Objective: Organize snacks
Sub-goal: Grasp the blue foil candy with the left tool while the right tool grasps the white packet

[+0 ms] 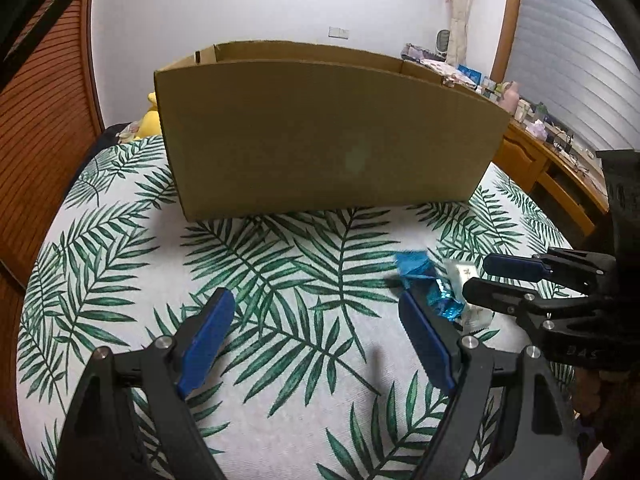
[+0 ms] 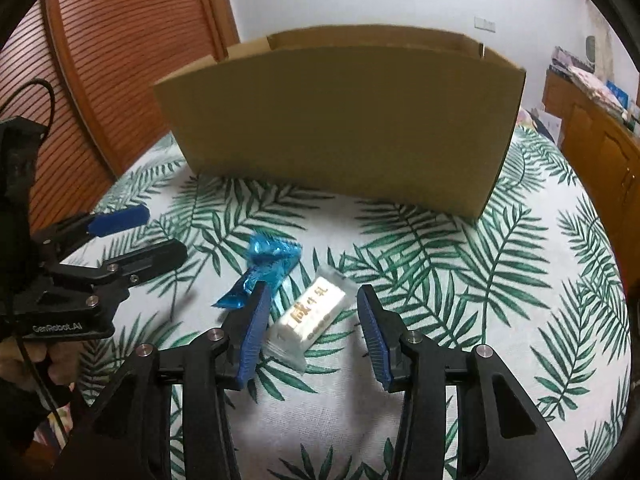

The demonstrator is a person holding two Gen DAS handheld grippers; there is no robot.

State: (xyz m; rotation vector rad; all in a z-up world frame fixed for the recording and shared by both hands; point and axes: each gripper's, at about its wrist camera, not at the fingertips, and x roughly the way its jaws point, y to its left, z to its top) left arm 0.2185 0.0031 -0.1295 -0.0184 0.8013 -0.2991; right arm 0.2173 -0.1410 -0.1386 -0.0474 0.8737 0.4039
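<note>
Right wrist view: open right tongs (image 2: 312,320) around white snack packet (image 2: 310,314).

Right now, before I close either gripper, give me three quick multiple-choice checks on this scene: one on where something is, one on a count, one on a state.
1. Where is the white snack packet?
A. between the right gripper fingers
B. inside the cardboard box
C. under the blue candy wrapper

2. How many snacks lie on the leaf-print cloth?
A. one
B. two
C. four

3. How does the left gripper stand?
A. shut on the blue wrapper
B. shut on nothing
C. open, holding nothing

Answers: 1 A, the packet lies in the gap between the blue pads. 2 B, only the blue wrapper and white packet show. 3 C, its fingers are spread over bare cloth.
</note>
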